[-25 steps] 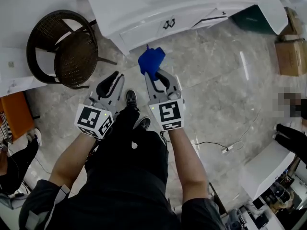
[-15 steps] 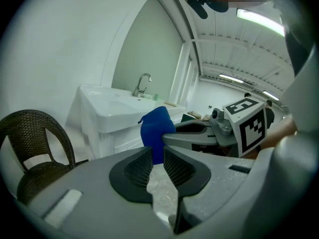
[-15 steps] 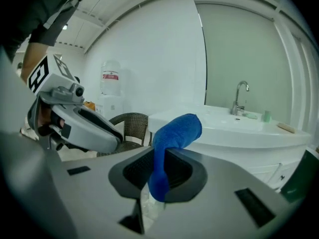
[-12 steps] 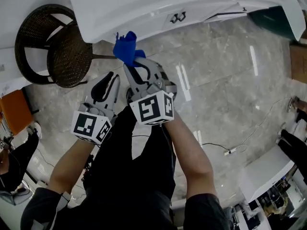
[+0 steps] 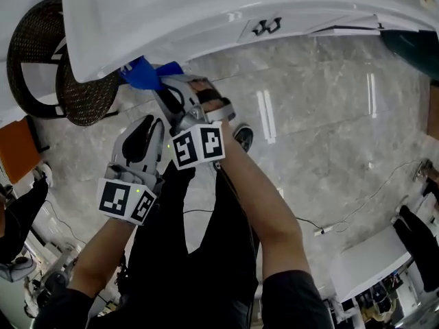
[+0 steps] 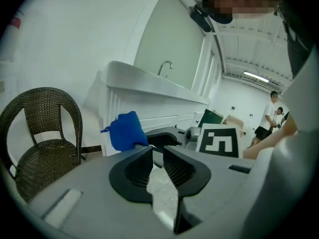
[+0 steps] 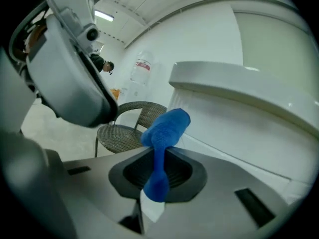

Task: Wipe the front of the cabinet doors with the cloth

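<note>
Cloth point(image 5: 142, 74) – blue, nubby, bunched into a soft wad – is pinched between the closed jaws of the right gripper point(image 5: 168, 88). It now sits at the lower left corner of the white cabinet point(image 5: 206, 12), beside the chair point(image 5: 75, 94). A second ago it was held out over the floor point(image 5: 322, 136), short of the cabinet and nearer the middle. Whether it presses on the front cannot be told. The left gripper point(image 5: 145, 132) hangs just behind, crossed under the right one, its ribbed black jaws slightly apart with nothing between them. The cabinet is smooth and glossy with a dark curled drawer handle point(image 5: 266, 27). The chair is dark woven wicker with a rounded back, and the floor is polished grey marble.
</note>
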`<state>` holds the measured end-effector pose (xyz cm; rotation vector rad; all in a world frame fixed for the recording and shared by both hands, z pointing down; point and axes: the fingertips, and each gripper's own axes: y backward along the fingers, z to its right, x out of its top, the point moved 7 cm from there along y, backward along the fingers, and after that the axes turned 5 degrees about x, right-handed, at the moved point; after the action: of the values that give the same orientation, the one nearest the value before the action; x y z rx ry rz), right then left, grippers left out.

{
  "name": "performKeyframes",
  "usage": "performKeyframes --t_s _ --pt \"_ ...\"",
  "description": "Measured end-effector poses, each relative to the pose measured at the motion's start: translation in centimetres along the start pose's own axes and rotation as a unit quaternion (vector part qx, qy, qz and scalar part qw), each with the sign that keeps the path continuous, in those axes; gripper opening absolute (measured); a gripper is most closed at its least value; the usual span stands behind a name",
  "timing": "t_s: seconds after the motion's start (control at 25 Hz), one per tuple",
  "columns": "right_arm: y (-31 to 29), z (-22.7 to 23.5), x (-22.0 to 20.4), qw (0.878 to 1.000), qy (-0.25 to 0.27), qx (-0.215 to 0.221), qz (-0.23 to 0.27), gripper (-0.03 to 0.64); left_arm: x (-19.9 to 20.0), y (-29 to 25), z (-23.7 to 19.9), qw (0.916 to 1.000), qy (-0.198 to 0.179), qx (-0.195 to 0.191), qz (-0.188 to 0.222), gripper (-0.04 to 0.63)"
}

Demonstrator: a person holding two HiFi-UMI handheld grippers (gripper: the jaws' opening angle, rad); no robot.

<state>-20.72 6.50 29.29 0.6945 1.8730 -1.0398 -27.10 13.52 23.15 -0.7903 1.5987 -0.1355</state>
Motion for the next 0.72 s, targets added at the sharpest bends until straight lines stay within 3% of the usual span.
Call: performKeyframes --t_s 0.32,0.52,0.72 --pt "0.5 5.2 -5.0 0.992 -0.094 -0.079 0.032 0.051 -1.0 -2.3 1.3 0.9995 0.013 0.023 -0.015 0.067" --pt "2.8 9.6 -8.0 0.975 -0.171 -0.136 0.05 0.051 -1.9 -3.8 3.2 0.9992 0.02 0.022 -0.025 0.067" --pt "6.7 14.3 -11.2 0.956 -0.214 -0.195 0.051 0.051 -1.9 -4.8 5.7 0.9996 0.011 0.009 -0.026 0.067"
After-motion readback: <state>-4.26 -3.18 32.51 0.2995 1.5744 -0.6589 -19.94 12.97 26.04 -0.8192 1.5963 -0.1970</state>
